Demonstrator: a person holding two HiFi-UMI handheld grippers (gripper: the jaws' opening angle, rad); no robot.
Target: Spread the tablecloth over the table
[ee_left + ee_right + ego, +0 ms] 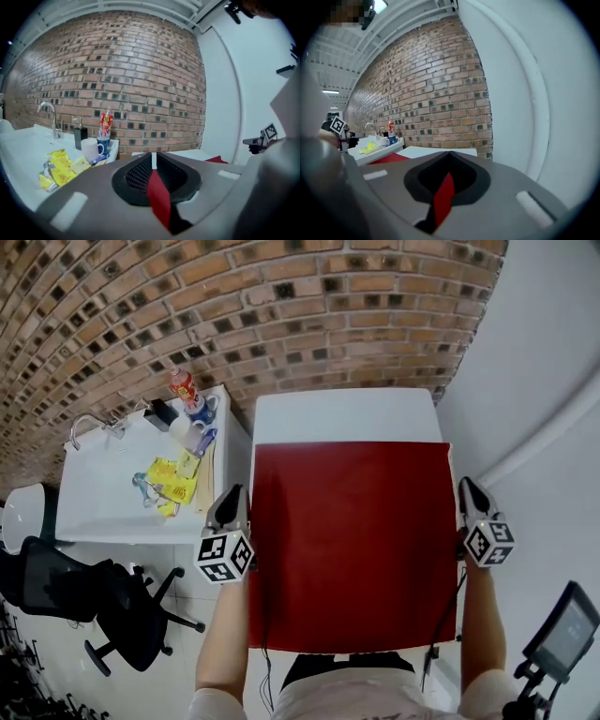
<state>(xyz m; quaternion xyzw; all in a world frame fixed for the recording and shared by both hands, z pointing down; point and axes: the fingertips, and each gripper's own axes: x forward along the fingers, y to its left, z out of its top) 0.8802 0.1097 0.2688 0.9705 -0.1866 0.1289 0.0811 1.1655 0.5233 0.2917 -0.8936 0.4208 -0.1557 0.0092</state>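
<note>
Head view, red tablecloth point(352, 549), smooth, flat

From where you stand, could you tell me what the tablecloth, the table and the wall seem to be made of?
Tablecloth: probably thin fabric, matte dark red; it lies flat without shine.
Table: smooth white top, perhaps laminate or painted board; the surface is even and unmarked.
Wall: brick, rough and matte; red-brown courses with dark insets and pale mortar lines.

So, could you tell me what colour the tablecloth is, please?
The tablecloth is plain dark red, with no pattern; the head view shows it best.
</note>
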